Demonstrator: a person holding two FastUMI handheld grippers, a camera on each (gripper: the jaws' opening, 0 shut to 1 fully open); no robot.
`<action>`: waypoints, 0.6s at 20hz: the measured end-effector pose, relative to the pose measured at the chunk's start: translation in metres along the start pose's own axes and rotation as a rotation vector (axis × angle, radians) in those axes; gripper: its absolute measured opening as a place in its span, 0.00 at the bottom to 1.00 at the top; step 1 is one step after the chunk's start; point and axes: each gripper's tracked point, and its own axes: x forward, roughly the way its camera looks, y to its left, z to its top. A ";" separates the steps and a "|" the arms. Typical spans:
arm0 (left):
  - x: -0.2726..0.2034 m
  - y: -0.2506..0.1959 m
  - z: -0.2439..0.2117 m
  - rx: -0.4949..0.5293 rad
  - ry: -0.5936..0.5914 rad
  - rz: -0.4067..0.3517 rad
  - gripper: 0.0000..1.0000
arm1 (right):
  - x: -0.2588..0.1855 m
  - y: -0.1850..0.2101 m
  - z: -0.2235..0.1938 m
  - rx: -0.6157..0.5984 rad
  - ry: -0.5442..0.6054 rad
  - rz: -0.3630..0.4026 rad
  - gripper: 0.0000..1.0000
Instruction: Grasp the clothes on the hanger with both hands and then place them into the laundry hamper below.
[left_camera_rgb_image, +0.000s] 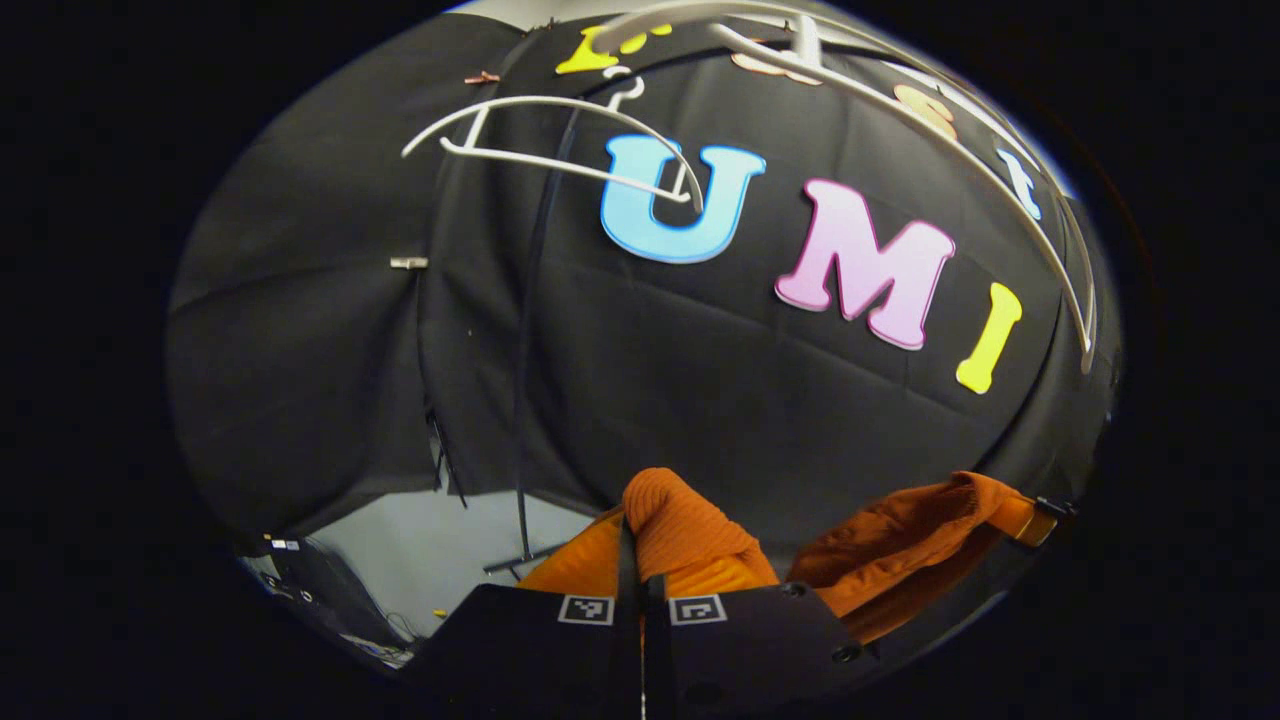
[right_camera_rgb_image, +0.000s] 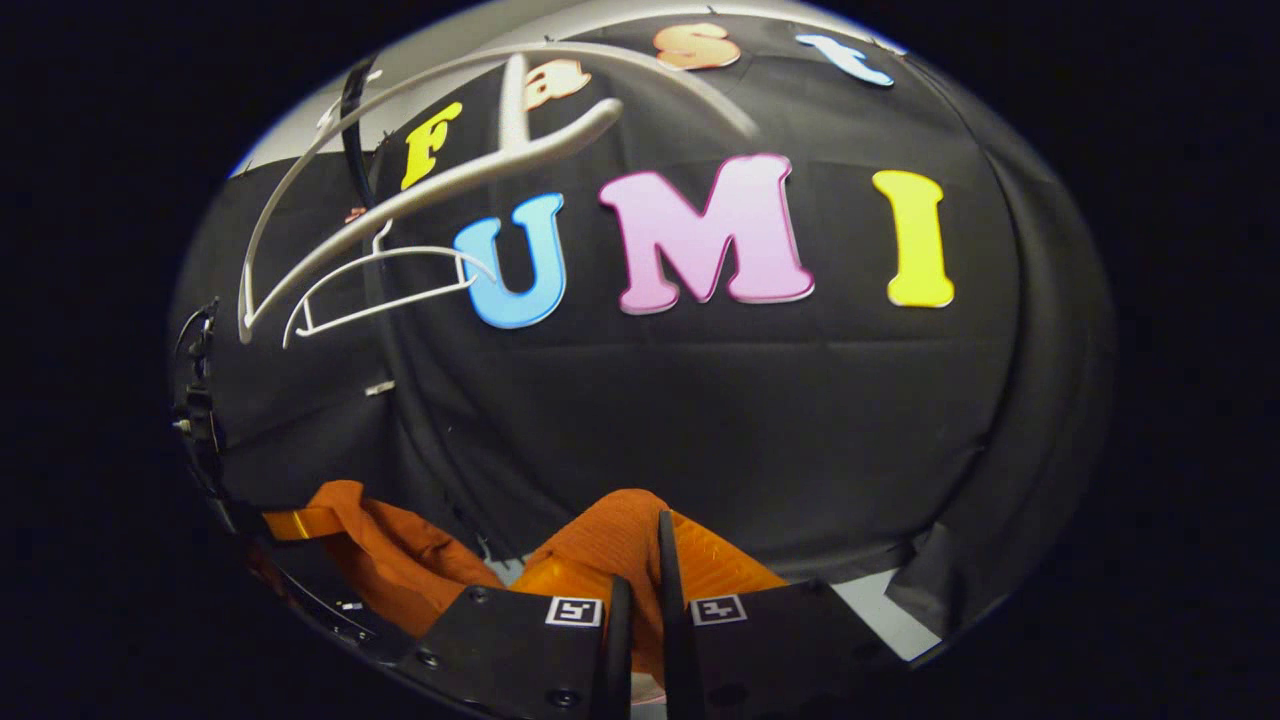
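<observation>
An orange knitted garment bunches up between the fingers of my left gripper, which is shut on it. The same garment is pinched in my right gripper, also shut on it. At the right of the left gripper view another fold of the orange cloth hangs from the other gripper. A fold of it at the lower left of the right gripper view runs to the other gripper. Bare white hangers hang above, with nothing on them.
A black rack pole stands against the booth's black wall, with a base foot on the pale floor. A thick white hanger sweeps across the upper right in the left gripper view. A black strap hangs by the hangers.
</observation>
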 end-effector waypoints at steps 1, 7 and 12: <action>0.002 -0.010 -0.010 0.007 0.022 -0.014 0.06 | 0.002 0.011 -0.008 -0.002 0.026 0.026 0.18; 0.009 -0.061 -0.043 0.040 0.108 -0.126 0.06 | 0.007 0.054 -0.049 0.041 0.139 0.125 0.17; 0.014 -0.064 -0.047 0.012 0.134 -0.093 0.07 | 0.018 0.074 -0.065 0.177 0.175 0.131 0.13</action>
